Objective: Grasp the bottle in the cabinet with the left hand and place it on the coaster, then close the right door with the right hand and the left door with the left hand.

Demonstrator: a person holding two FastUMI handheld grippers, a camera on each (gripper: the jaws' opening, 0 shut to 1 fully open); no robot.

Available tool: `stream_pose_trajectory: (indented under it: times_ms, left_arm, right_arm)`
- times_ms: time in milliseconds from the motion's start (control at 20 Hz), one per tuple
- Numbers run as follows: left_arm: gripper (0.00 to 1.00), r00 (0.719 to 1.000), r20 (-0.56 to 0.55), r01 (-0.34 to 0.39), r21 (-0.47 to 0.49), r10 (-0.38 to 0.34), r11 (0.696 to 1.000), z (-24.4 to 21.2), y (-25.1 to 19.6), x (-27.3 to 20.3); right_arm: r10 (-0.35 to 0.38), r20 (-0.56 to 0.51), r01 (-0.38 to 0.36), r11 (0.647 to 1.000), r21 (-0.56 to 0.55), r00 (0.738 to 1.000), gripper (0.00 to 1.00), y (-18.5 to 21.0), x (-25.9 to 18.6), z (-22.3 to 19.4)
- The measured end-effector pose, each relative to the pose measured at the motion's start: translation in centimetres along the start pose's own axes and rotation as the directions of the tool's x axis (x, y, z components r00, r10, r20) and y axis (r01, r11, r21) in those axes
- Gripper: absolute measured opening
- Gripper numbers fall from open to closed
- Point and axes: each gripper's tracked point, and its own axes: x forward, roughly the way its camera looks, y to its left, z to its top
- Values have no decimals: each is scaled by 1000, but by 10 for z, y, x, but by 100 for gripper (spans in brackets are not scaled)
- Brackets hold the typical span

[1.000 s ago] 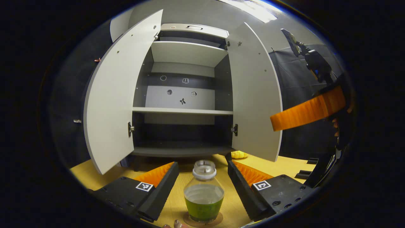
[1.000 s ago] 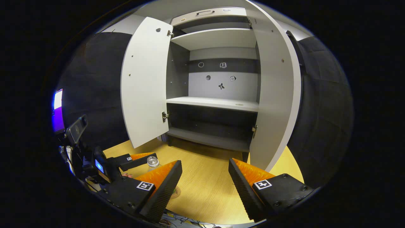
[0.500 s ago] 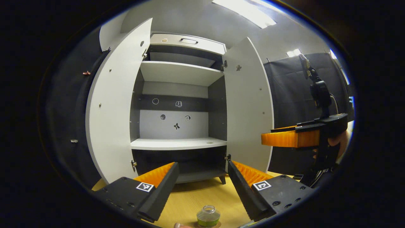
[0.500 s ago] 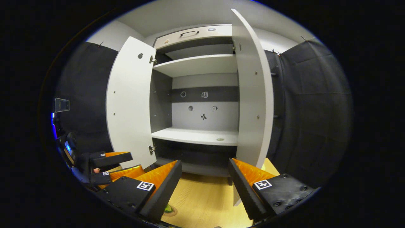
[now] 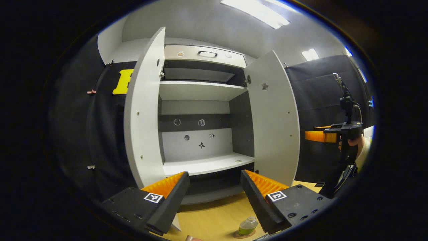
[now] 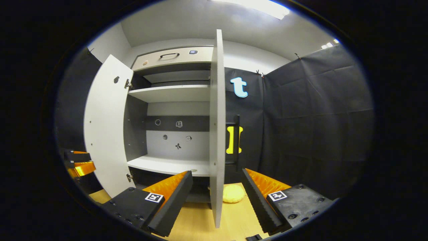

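Observation:
A small clear bottle (image 5: 247, 226) of green liquid stands on a round coaster (image 5: 241, 235) on the wooden table, low in the left gripper view. My left gripper (image 5: 214, 174) is open and empty, well above the bottle. It faces the open cabinet, between the left door (image 5: 143, 113) and the right door (image 5: 276, 117). In the right gripper view the right door (image 6: 217, 127) stands edge-on, in line with the gap of my open right gripper (image 6: 217, 172); whether it touches is unclear. The right gripper (image 5: 322, 136), held by a hand, hangs beside the right door.
The cabinet's white shelves (image 5: 207, 164) hold nothing I can see. A black handle (image 6: 236, 140) sits on the right door's outer face. A yellow lump (image 6: 233, 193) lies on the table (image 6: 200, 221) by the cabinet's foot. The left gripper (image 6: 78, 162) shows beside the left door (image 6: 105, 127).
The left gripper rose away from the bottle, which stays on the coaster. The right gripper rose and swung right, so the right door now appears edge-on between its fingers.

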Motion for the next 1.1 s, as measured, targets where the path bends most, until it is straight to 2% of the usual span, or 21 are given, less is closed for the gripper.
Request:
stream_pose_trajectory:
  times_ms: [50,100,250,450,600,850,1100]
  left_arm:
    - [97,1000,-11,-24,-5,24,1000,0,10,-3]
    - [97,998,-21,-53,-16,53,998,0,19,-6]
    - [98,986,-61,-160,-53,156,986,-5,42,-14]
    - [98,950,-99,-305,-90,296,948,-13,70,-24]
    - [98,920,-105,-387,-98,377,917,-16,88,-31]
    - [98,882,-127,-464,-70,454,883,-18,105,-34]
    - [98,874,-121,-480,-60,471,875,-13,109,-31]
  right_arm:
    - [-21,-10,21,1000,-6,1000,94,-11,5,0]
    - [-34,-13,34,999,-4,999,98,-19,11,2]
    - [-41,-17,42,999,12,999,98,-37,26,1]
    - [2,-9,-2,1000,23,1000,98,-38,48,0]
    - [37,-16,-37,999,12,999,96,-40,56,-6]
    - [131,-15,-130,989,66,991,95,-28,59,-9]
    - [202,-12,-201,977,75,979,95,-7,59,-9]
